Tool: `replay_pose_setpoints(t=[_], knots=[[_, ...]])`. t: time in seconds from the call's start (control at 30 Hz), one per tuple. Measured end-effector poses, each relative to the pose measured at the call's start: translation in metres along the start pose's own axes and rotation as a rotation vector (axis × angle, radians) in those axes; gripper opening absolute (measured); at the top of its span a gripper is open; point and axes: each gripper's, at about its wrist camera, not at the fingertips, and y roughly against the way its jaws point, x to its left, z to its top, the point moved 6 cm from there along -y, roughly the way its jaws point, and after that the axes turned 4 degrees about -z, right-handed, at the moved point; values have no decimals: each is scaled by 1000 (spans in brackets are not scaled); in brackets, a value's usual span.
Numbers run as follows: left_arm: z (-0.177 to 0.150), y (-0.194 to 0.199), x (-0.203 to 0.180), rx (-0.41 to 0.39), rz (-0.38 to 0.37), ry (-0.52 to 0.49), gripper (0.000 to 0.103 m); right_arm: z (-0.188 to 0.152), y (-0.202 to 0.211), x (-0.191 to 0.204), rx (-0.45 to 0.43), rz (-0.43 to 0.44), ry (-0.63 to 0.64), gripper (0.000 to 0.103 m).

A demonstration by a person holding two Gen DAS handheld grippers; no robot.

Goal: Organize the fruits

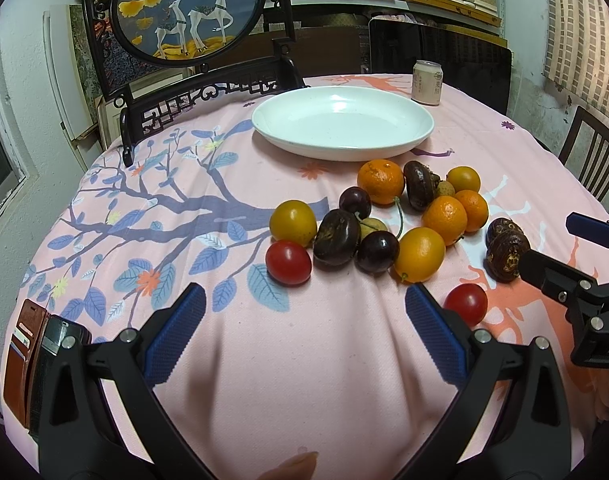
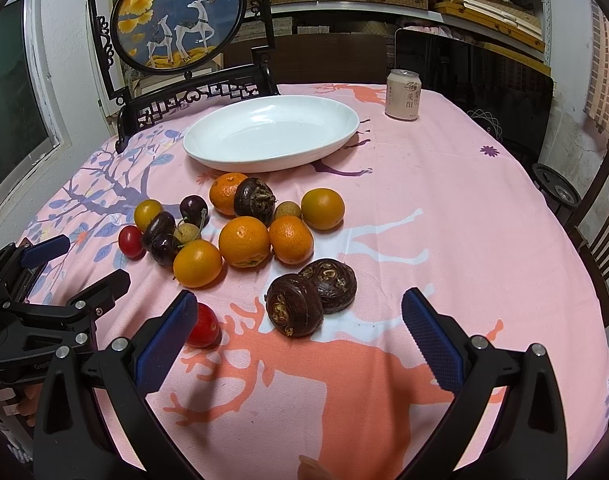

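An empty white plate [image 1: 420,128] [image 2: 344,128] sits at the far side of the pink tablecloth. In front of it lies a cluster of fruit: oranges [image 1: 380,182] [image 2: 244,242], yellow tomatoes [image 1: 292,222], dark cherries [image 1: 377,251], dark brown water chestnuts [image 1: 336,237] [image 2: 294,310], and red tomatoes [image 1: 288,262] [image 2: 203,326]. My left gripper [image 1: 304,320] is open and empty, just short of the cluster. My right gripper [image 2: 300,328] is open and empty, with two water chestnuts just beyond its fingertips. It shows at the right edge of the left wrist view [image 1: 564,248].
A drink can [image 1: 427,82] [image 2: 403,95] stands behind the plate at the far right. A round deer screen in a dark carved stand [image 1: 188,12] sits at the back left table edge. A brown phone wallet [image 1: 32,360] lies at the near left. Chairs stand to the right [image 2: 600,216].
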Motion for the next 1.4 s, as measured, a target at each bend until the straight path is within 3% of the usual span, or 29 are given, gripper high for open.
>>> replay_pose_setpoints(t=[0.57, 0.8, 1.0, 1.1, 1.17, 1.3, 1.4], knots=[[-3, -3, -2, 12, -7, -6, 101, 0, -1, 0, -1, 7, 0, 102], [-12, -15, -9, 80, -83, -26, 101, -4, 6, 5, -1, 59, 29, 102], [-19, -28, -3, 162, -141, 30, 101, -21, 10, -11, 52, 110, 11, 102], [-23, -32, -11, 199, -180, 8, 101, -31, 12, -20, 58, 105, 13, 102], [-25, -36, -15, 228, -179, -10, 101, -38, 11, -25, 72, 96, 10, 102], [-28, -36, -17, 245, -164, -47, 101, -38, 16, -34, 36, 171, -45, 102], [-26, -36, -18, 249, -156, -60, 101, -42, -1, -36, 143, 215, -78, 102]])
